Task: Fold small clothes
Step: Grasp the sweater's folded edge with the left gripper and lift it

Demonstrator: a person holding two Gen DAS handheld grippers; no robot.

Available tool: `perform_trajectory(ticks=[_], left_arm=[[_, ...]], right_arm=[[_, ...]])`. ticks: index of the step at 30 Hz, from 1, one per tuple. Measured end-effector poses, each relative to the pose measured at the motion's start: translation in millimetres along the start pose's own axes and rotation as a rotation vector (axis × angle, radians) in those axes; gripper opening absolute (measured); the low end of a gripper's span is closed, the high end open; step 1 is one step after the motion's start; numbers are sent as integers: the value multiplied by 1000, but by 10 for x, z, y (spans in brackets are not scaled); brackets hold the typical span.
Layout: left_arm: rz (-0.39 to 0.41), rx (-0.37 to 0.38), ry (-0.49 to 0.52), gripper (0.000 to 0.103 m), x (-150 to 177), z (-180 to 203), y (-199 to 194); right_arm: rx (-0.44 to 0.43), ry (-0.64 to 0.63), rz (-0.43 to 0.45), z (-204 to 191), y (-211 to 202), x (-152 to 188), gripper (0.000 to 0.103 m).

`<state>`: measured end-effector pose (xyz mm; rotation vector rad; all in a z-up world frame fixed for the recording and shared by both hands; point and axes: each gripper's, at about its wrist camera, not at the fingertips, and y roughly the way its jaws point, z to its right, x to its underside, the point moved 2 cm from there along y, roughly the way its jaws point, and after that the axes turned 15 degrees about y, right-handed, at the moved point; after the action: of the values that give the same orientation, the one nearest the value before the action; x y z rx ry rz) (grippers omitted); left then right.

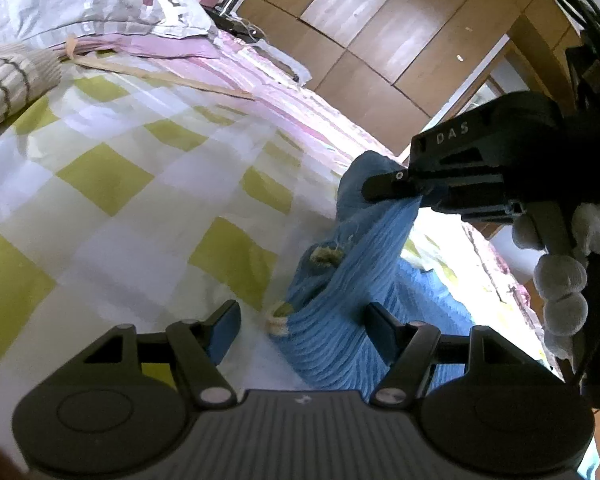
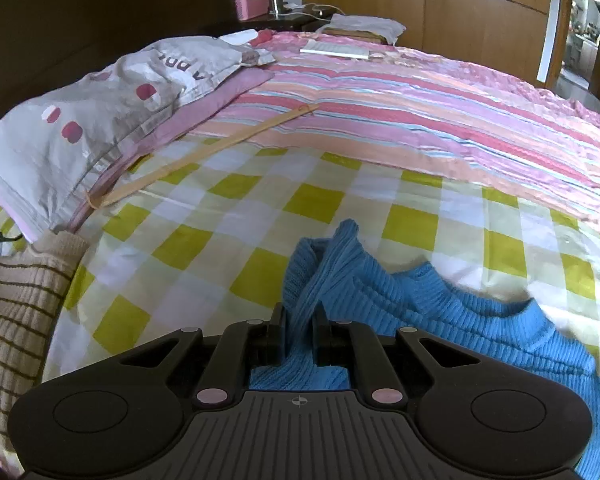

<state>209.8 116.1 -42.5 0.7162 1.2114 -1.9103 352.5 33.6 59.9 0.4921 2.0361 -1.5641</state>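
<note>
Right gripper (image 2: 299, 330) is clamped tight on a bunched fold of the blue sweater (image 2: 440, 312), lifting that part off the checked bed (image 2: 204, 248) while the rest lies there. Left gripper (image 1: 300, 330) hangs spread wide, nothing between its 2 fingers, right finger touching the knit. A striped beige sweater (image 2: 16, 320) sits off left, near the pillow (image 2: 100, 112).

Right tongs (image 2: 300, 330) clamping blue sweater (image 2: 440, 312)
</note>
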Motion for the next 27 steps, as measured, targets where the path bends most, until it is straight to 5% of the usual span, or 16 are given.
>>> perform_trajectory(ticks=[3,10,27], left_arm=[[-20,-15,39,66,-25,28,26],[-37,-13,118,31,-18,169,11],[-15,-21,218,21,-37,471,-79]], right_arm=[[-2,5,-1,22,-18,7,10],[4,14,-1,69,-73,34,10],[33,43,19,320,-287,78,10]])
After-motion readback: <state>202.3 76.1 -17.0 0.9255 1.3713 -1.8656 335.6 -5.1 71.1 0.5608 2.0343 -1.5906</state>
